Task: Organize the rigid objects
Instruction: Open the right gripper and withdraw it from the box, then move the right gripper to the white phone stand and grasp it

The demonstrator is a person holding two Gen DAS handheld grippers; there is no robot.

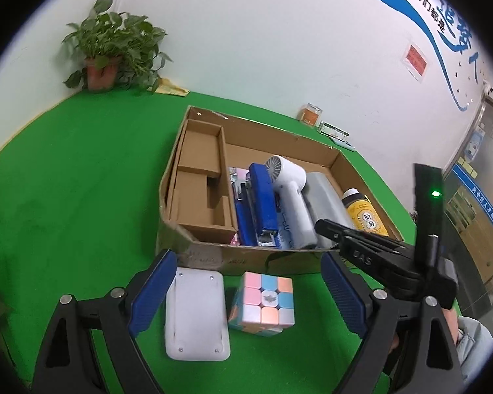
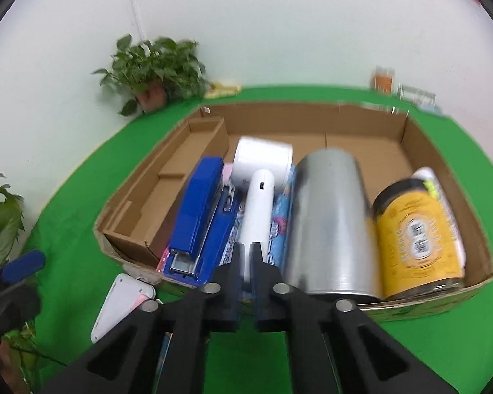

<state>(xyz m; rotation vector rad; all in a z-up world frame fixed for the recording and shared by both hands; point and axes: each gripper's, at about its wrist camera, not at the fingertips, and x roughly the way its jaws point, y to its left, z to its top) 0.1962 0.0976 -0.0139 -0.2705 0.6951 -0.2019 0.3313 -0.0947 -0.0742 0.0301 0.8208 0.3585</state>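
Observation:
A cardboard box (image 1: pixel 200 249) (image 2: pixel 410 131) on the green table holds a blue stapler (image 1: pixel 261 197) (image 2: pixel 197 210), a white handheld fan (image 1: pixel 287 187) (image 2: pixel 258 193), a silver cylinder (image 1: pixel 325 200) (image 2: pixel 328 223) and a yellow jar (image 1: pixel 364 213) (image 2: pixel 417 233). My left gripper (image 1: pixel 243 292) is open above a white rectangular device (image 1: pixel 195 315) and a pastel cube puzzle (image 1: pixel 266 298) in front of the box. My right gripper (image 2: pixel 246 252) is nearly closed with its fingertips either side of the fan's handle end, which shows in the narrow gap; grip unclear. It also shows in the left wrist view (image 1: pixel 328 226).
A potted plant (image 1: pixel 105 52) (image 2: pixel 154 72) stands at the back left corner by the wall. An orange jar (image 1: pixel 310 115) and a small box (image 1: pixel 335 129) sit behind the cardboard box. The box's left compartment (image 1: pixel 200 177) has cardboard dividers. More leaves (image 2: pixel 0 223) show at the left.

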